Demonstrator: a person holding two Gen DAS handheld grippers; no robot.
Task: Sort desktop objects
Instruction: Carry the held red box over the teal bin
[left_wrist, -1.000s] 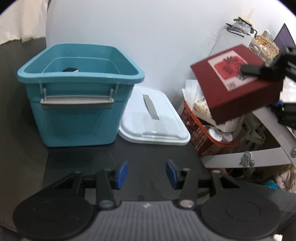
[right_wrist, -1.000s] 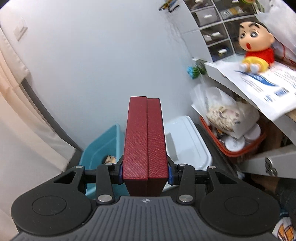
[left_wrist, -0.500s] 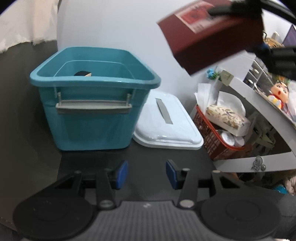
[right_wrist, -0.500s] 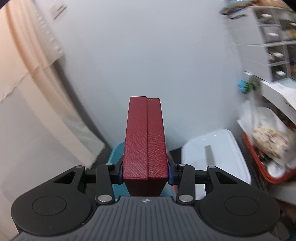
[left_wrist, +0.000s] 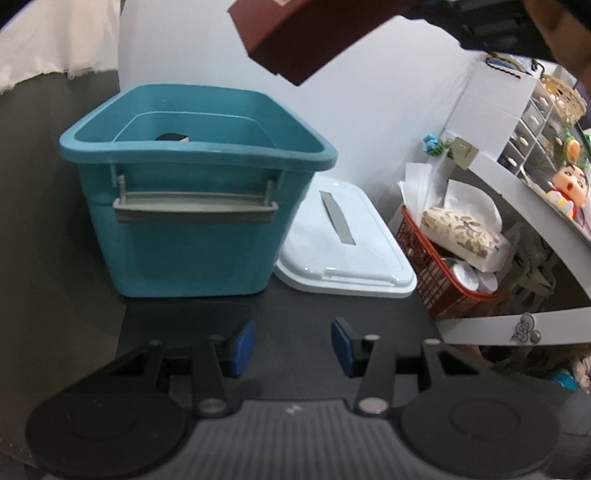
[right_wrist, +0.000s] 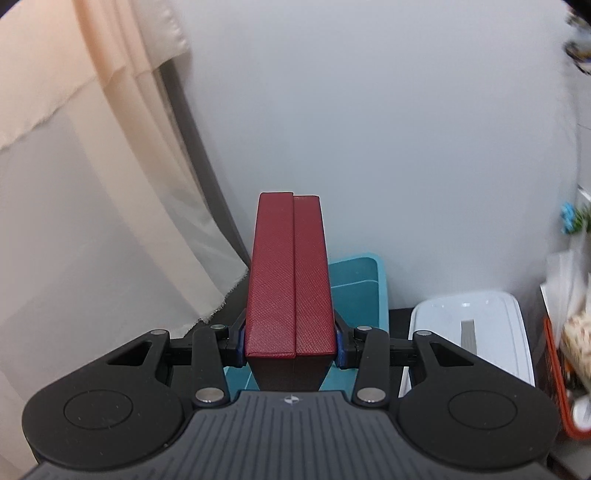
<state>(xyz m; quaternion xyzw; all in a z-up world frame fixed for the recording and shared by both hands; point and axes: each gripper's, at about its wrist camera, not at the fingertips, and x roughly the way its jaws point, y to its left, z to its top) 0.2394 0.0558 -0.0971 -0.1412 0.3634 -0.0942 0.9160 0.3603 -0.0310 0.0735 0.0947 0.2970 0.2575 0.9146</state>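
Note:
A dark red box (right_wrist: 290, 280) stands on edge between the blue pads of my right gripper (right_wrist: 290, 345), which is shut on it. In the left wrist view the same red box (left_wrist: 295, 33) hangs high above the teal bin (left_wrist: 195, 155), near its right rim. The bin is uncovered and holds a small dark object (left_wrist: 171, 137). Behind the red box in the right wrist view shows part of the teal bin (right_wrist: 360, 284). My left gripper (left_wrist: 293, 347) stands open over the dark desk, in front of the bin, nothing between its fingers.
The bin's white lid (left_wrist: 343, 243) lies flat to the right of the bin. A red wire basket (left_wrist: 439, 273) with paper and a tissue pack stands further right, under a grey shelf (left_wrist: 517, 192) with drawers and a doll. A curtain (right_wrist: 74, 147) hangs at the left.
My right gripper carried the red box up and to the left, from over the red basket to above the teal bin. The left gripper stayed open and hardly moved.

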